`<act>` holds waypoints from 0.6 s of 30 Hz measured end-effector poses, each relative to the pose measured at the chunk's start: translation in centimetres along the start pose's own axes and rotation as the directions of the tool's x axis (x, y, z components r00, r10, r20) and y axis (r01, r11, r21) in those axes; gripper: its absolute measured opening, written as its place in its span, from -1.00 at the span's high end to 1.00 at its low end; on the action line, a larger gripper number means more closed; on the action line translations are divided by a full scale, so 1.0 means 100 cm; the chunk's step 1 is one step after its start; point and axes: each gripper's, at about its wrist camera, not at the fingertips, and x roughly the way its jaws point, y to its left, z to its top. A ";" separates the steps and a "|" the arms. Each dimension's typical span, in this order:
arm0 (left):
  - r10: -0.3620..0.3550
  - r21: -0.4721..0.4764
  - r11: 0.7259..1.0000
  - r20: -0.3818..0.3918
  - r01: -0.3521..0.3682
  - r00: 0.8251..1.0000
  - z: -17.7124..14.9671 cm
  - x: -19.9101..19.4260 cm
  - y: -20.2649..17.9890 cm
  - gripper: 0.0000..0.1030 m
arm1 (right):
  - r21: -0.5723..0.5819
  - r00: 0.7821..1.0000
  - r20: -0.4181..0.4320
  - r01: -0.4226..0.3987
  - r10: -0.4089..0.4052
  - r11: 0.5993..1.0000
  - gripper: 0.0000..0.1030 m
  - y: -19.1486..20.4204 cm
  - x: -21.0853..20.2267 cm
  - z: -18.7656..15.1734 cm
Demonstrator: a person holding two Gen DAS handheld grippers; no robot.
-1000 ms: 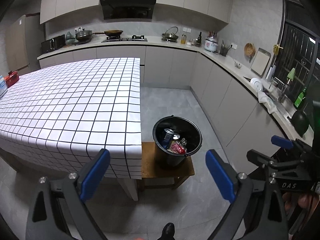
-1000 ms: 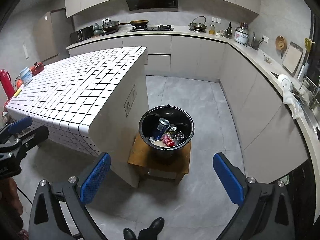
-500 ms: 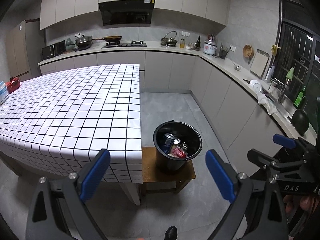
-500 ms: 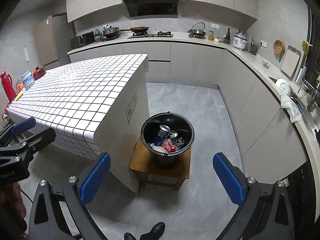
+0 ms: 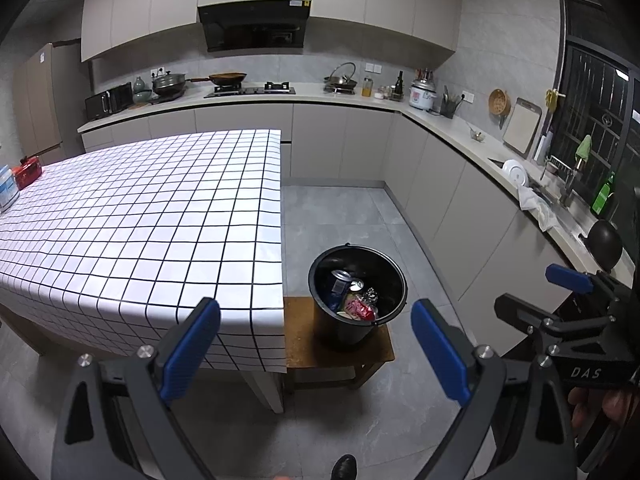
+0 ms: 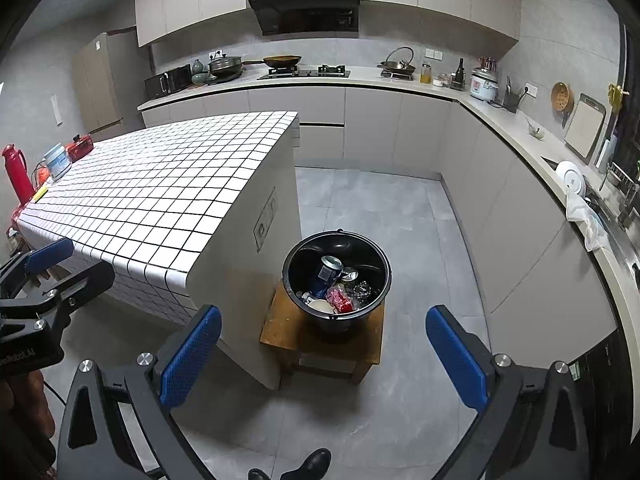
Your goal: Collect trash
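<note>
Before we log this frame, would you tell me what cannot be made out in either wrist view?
- Bottom of the black bucket: both views, covered by the blue can, red wrapper and other trash.
- Can label: both views, too small to read.
- Wooden stool: left wrist view, its left part hidden behind the checked tablecloth.
- Person: only a shoe tip, cut by the bottom edge.
- Right gripper in left wrist view: its far side cut by the edge.

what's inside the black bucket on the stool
The black bucket holds a blue can, a second can top, a red wrapper, crinkled silver foil and something white. Anything beneath that pile is covered.
</note>
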 end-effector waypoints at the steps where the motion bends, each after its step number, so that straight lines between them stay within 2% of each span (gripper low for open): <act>1: 0.001 0.000 1.000 -0.001 -0.001 1.000 0.000 0.001 0.000 -0.88 | -0.001 1.000 0.001 -0.002 0.002 1.000 -1.00 0.000 0.000 0.001; 18: 0.005 0.003 1.000 0.001 -0.005 1.000 0.004 0.004 0.000 -0.88 | -0.015 1.000 0.001 -0.015 0.015 1.000 -1.00 -0.004 0.005 0.010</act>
